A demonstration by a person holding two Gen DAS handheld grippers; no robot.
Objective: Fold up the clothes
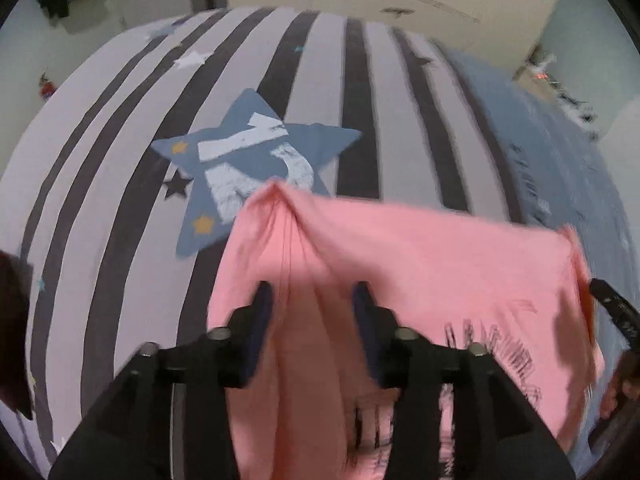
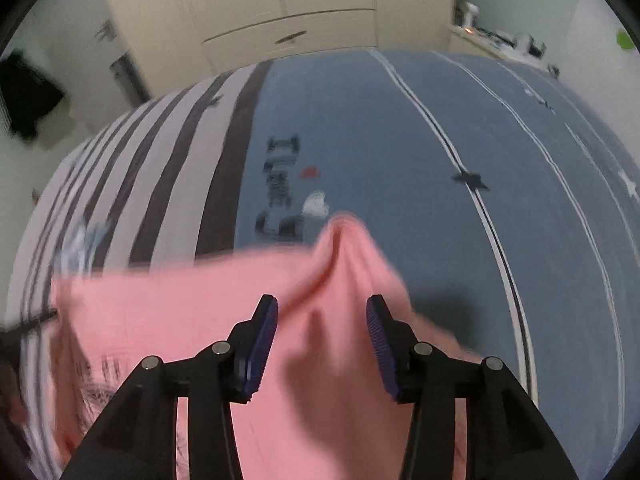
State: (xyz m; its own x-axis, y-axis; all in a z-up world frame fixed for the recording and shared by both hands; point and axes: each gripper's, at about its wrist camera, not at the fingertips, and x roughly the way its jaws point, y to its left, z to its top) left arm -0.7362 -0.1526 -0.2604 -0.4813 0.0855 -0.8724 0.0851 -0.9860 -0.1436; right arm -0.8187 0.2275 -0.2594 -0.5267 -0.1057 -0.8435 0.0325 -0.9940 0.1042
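Pink garment (image 1: 420,264) spread over the bed (image 1: 100,168), blurred in both views. Left tongs (image 1: 314,296) stand wide, blue pads (image 1: 262,304) well apart; pink cloth lies between and under them, a raised ridge of fabric running forward from the gap to a peak ahead of the tips. Cannot tell whether either pad touches the cloth. Right tongs (image 2: 322,314) also wide, pads (image 2: 268,320) apart, pink garment (image 2: 192,300) filling the gap and rising to a similar bunched peak just past the tips. No grip visible on either side.

In the left view the garment stretches from the tongs off to the right, dark print on it near the lower right, letters unreadable from blur. Part of the other tool shows at the right edge, cut off. In the right view the cloth runs left from the tongs, dark print at lower left, also unreadable.

Bedcover: grey and dark stripes (image 1: 356,100) on the left part, blue section (image 2: 360,128) on the right with thin white lines. Blue star patch (image 1: 248,160) lies just beyond the garment's peak, its lower point covered by pink cloth. Dark lettering (image 2: 280,188) on the blue section partly hidden by the garment. Cream wardrobe (image 2: 280,8) behind the bed. Garment's near end cut off by tool bodies and frame edge.
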